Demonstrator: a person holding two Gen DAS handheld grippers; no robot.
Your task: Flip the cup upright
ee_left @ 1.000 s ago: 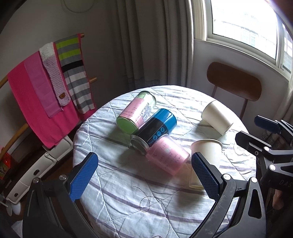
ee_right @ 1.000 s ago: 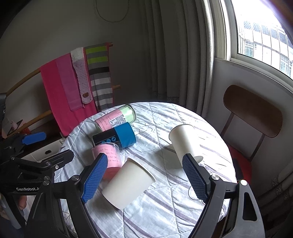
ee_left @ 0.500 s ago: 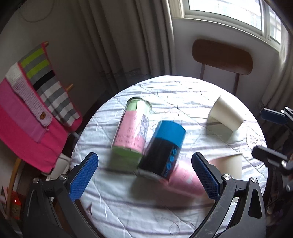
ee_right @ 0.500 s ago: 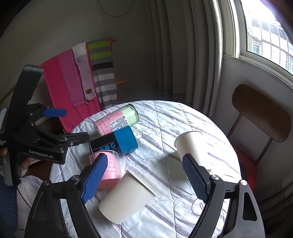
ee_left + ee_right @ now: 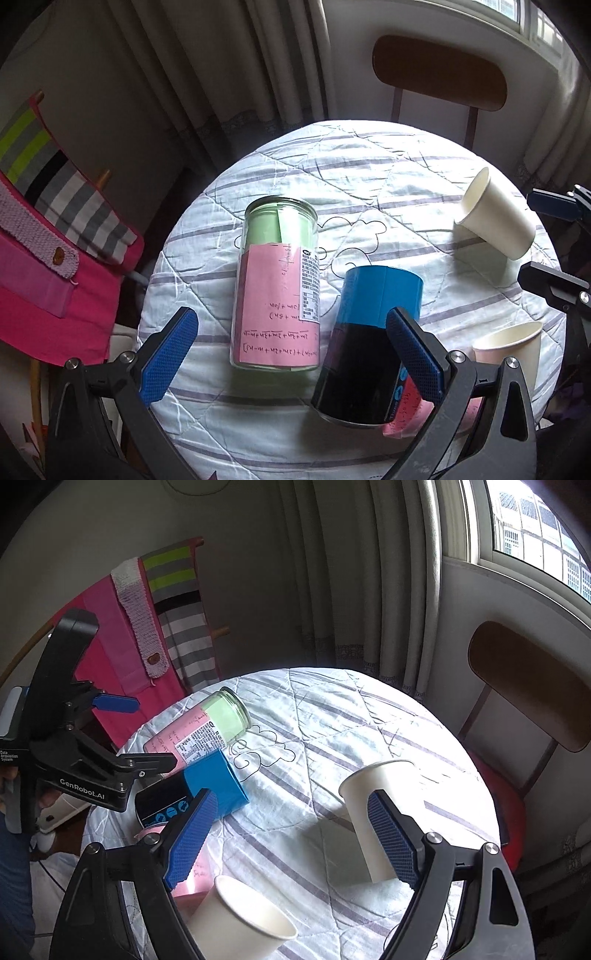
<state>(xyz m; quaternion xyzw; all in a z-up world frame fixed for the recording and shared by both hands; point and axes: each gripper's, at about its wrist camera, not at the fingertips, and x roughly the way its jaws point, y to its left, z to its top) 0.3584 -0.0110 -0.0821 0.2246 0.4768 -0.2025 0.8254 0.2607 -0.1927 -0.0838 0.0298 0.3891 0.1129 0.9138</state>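
Observation:
Two white paper cups lie on their sides on the round table. One cup [image 5: 373, 812] [image 5: 495, 218] lies at the right side, mouth facing away from me. The other cup [image 5: 240, 926] [image 5: 513, 347] lies near the front edge. My right gripper [image 5: 291, 842] is open and empty, above the table between the two cups. My left gripper [image 5: 295, 358] is open and empty, hovering over a glass jar [image 5: 279, 284] and a blue and black can [image 5: 369, 343]. It also shows in the right wrist view [image 5: 122, 734].
The quilted striped tablecloth [image 5: 317, 720] covers the table. The glass jar [image 5: 199, 731], the blue can [image 5: 192, 794] and a pink cup [image 5: 188, 871] lie on their sides at the left. A wooden chair [image 5: 532, 701] stands behind. Pink and striped cloths [image 5: 122, 627] hang on a rack at left.
My left gripper has moved forward and over the table, above the jar and can. My right gripper has edged toward the right-hand paper cup. Both stay open.

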